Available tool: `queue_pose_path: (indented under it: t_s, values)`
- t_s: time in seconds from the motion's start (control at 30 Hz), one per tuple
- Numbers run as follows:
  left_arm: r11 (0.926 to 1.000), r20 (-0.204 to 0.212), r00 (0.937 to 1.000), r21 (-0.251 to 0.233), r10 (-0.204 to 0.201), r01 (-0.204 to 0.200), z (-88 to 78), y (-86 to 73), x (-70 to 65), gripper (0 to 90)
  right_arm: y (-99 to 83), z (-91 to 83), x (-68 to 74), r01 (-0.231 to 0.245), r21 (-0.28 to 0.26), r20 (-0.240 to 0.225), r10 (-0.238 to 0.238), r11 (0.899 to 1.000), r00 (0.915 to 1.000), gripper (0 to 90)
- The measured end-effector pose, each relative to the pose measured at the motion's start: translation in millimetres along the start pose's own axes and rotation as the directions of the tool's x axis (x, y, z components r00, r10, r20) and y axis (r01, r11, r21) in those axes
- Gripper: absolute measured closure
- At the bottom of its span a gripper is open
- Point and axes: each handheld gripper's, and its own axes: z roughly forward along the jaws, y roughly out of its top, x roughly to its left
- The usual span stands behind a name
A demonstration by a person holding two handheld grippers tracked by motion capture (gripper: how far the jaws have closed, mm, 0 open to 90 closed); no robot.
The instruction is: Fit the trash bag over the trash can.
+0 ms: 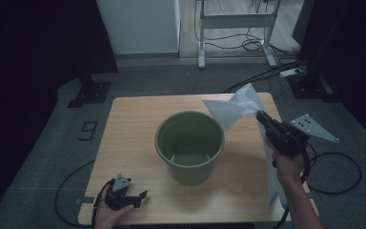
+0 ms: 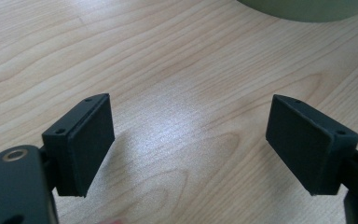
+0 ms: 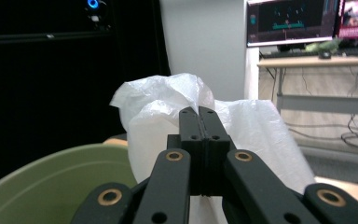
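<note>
A green bucket (image 1: 189,145) stands upright in the middle of the wooden table (image 1: 133,133), with nothing visible inside it. My right gripper (image 1: 263,119) is raised at the bucket's right, shut on a thin white plastic bag (image 1: 233,109). The bag billows up toward the bucket's rim, and part of it hangs down past my right forearm (image 1: 272,181). In the right gripper view the closed jaws pinch the white bag (image 3: 168,107), with the bucket's rim (image 3: 51,172) low at the left. My left gripper (image 1: 136,199) rests open on the table's near left corner, its pads (image 2: 91,140) wide apart over bare wood.
A metal desk frame (image 1: 236,28) and loose cables (image 1: 267,71) are on the floor beyond the table. A black stand base (image 1: 89,93) sits at the far left. A cable (image 1: 338,171) loops on the floor right of the table. A monitor (image 3: 291,21) glows over a desk.
</note>
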Motion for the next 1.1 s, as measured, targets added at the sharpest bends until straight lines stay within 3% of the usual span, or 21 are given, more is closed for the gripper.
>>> queue_pose_path:
  t_s: [0.17,0.2,0.47,0.7,1.1]
  values:
    - [1.0000,0.000,1.0000,0.006,-0.001,0.001,0.5,-1.0,-0.3,15.1,14.4,-6.8,8.4,-0.007,-0.043,-0.034,0.005,0.999,0.9994,88.8]
    - [1.0000,0.002,1.0000,0.009,-0.002,0.002,1.7,-1.5,-0.5,15.1,18.9,-8.1,13.4,0.010,-0.057,-0.043,-0.012,0.998,0.9990,88.7]
    - [0.9998,0.003,1.0000,0.022,0.005,-0.005,3.6,-1.8,-1.3,15.1,22.8,-5.7,27.4,0.023,-0.061,-0.090,-0.029,0.998,0.9955,88.6]
    - [0.9997,0.004,1.0000,0.022,0.006,-0.006,3.2,-2.5,-1.4,15.1,6.5,1.3,41.8,0.038,-0.026,-0.136,-0.041,0.999,0.9899,88.4]
    - [0.9997,0.005,1.0000,0.025,0.006,-0.006,4.2,-2.8,-1.3,15.1,-25.3,7.6,52.0,0.028,0.040,-0.177,-0.021,0.999,0.9839,87.8]
